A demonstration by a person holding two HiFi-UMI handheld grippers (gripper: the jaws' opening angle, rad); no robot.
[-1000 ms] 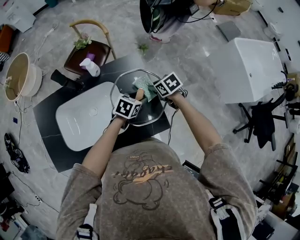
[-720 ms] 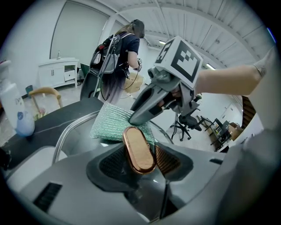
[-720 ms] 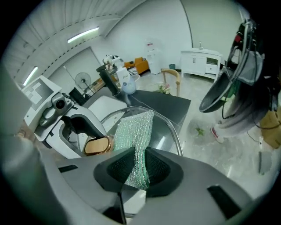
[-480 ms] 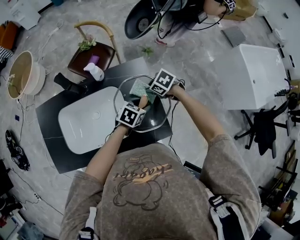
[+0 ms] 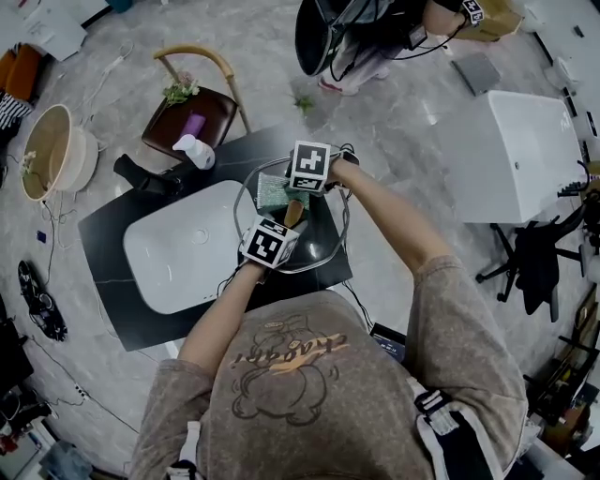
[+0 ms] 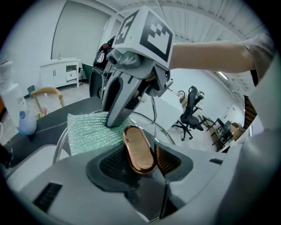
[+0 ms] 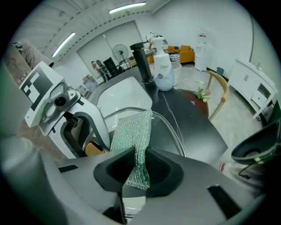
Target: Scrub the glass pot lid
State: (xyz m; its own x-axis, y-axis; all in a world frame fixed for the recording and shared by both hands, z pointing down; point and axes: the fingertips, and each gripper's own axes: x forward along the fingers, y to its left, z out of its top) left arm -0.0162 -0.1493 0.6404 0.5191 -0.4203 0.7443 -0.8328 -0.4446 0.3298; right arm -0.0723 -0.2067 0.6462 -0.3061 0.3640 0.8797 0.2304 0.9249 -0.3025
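Note:
The glass pot lid (image 5: 330,246) lies on the dark counter beside the sink, its metal rim (image 7: 172,132) curving round. My left gripper (image 5: 287,221) is shut on the lid's oval wooden handle (image 6: 138,149), which sits between its jaws. My right gripper (image 5: 285,190) is shut on a green scrub cloth (image 7: 137,163). That cloth (image 5: 273,192) lies spread flat on the glass on the far left part of the lid. In the left gripper view the right gripper (image 6: 115,119) presses down on the cloth (image 6: 90,132) just beyond the handle.
A white sink basin (image 5: 178,251) is set in the black counter (image 5: 108,234) left of the lid, with a black faucet (image 5: 141,174) and a soap bottle (image 5: 193,150) behind it. A wooden chair (image 5: 192,98), a white tub (image 5: 516,150) and another person (image 5: 375,28) stand around.
My right gripper has rolled and slid the green cloth leftward across the lid's far side. The left gripper has kept its hold on the handle in place.

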